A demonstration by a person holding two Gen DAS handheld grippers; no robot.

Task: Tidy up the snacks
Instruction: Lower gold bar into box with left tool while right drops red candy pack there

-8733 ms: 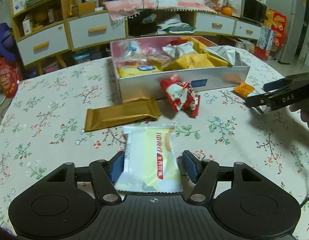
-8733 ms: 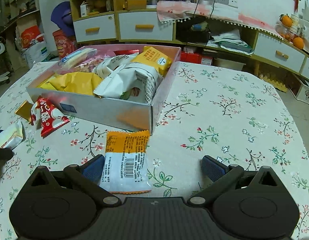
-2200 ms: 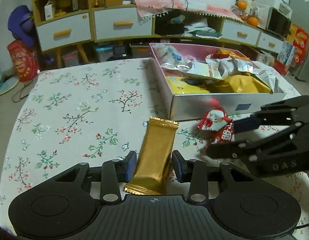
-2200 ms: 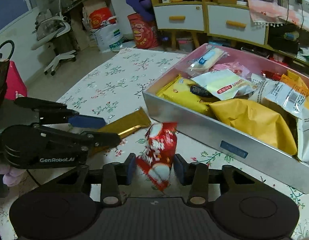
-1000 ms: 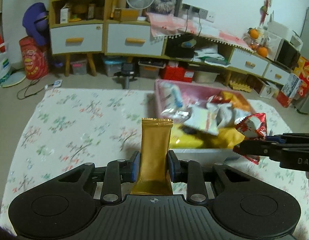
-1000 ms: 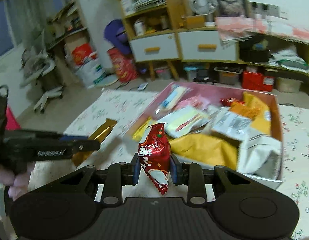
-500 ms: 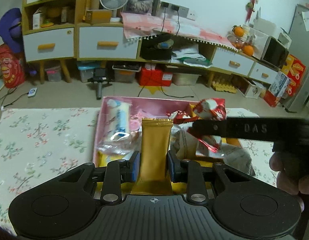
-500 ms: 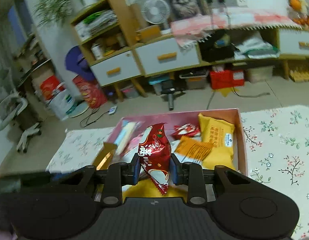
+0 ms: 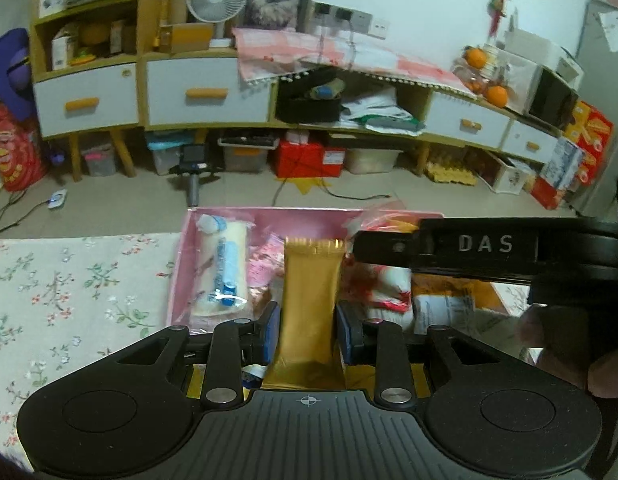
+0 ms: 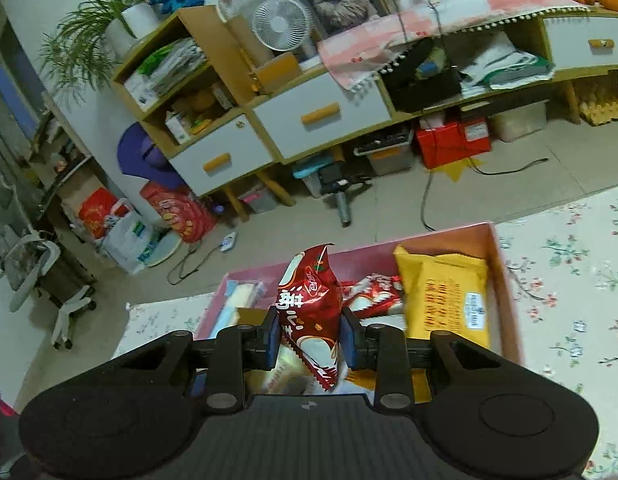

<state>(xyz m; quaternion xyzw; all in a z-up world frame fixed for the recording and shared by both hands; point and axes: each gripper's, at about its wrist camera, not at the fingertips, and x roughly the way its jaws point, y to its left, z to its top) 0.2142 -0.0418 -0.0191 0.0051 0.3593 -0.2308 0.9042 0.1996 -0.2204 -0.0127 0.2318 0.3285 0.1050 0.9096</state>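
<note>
While poised over the box (image 9: 181,248), left gripper (image 9: 307,332) pinches gold bar (image 9: 309,292), right gripper (image 10: 309,338) red pack (image 10: 309,316); likely light, crinkly, slippery; best gripped mid-body.

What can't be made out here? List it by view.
- Left wrist view: the right tongs cover the red snack packet, so their grip on it is hidden.
- Left wrist view: the pink box near wall is cut off behind the left tongs.
- Right wrist view: the gold bar is mostly hidden behind the tongs.
</note>
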